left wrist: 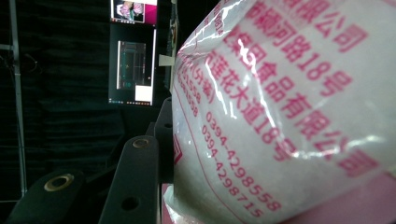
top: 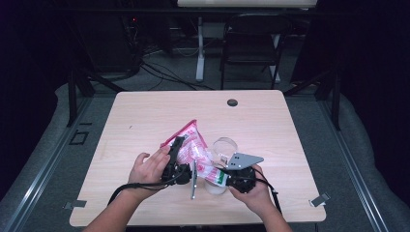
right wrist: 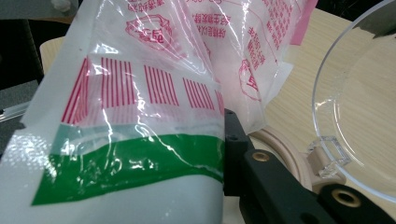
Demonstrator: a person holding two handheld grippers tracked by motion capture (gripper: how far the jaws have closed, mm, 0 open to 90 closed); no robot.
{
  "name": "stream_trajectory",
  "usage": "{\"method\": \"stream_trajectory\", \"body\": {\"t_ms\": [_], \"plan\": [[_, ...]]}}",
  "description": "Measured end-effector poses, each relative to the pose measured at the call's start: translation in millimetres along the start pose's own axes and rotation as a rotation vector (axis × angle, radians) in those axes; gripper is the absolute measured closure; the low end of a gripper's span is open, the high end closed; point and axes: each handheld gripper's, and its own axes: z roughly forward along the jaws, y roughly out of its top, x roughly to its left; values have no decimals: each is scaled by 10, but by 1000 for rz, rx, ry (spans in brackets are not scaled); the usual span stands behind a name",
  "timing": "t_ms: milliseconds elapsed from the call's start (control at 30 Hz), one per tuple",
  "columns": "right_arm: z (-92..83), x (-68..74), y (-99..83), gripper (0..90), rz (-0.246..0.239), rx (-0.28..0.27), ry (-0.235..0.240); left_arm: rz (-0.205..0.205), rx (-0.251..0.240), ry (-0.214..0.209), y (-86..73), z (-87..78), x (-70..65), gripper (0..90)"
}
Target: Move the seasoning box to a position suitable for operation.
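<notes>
Plastic bag point(top: 193, 150) is gripped by both claws, left claw point(top: 176, 162) on its body, right claw point(top: 227, 176) clamped on its green end, jar point(top: 225, 147) just ahead of right; keep grips tight, tilt slowly.

Both forearms came in from the near edge of the table and angled toward each other. The left hand point(top: 147, 169) wrapped around the left gripper point(top: 178, 147), whose black jaws pointed up and away from the person, standing partly apart with a clamp on the bag point(top: 193, 145) between them. The right hand point(top: 254, 191) cupped the right gripper point(top: 223, 170) from below, its grey plate on top, jaws pointing left and pinched on that bag's lower edge.
</notes>
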Motion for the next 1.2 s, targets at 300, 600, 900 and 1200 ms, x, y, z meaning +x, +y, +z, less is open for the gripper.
{"method": "stream_trajectory", "body": {"t_ms": [300, 600, 900, 1200], "plan": [[24, -7, -5, 900, 8, -7, 8, 5, 3, 4, -9, -4, 6, 630], [27, -12, -10, 900, 10, -6, 11, 3, 1, 5, -1, -6, 8, 630], [30, -15, -15, 900, 1, 12, 3, 14, -14, 18, 21, -14, 32, 631], [31, -12, -15, 900, 0, 13, -1, 12, -16, 18, 24, -15, 36, 633]]}}
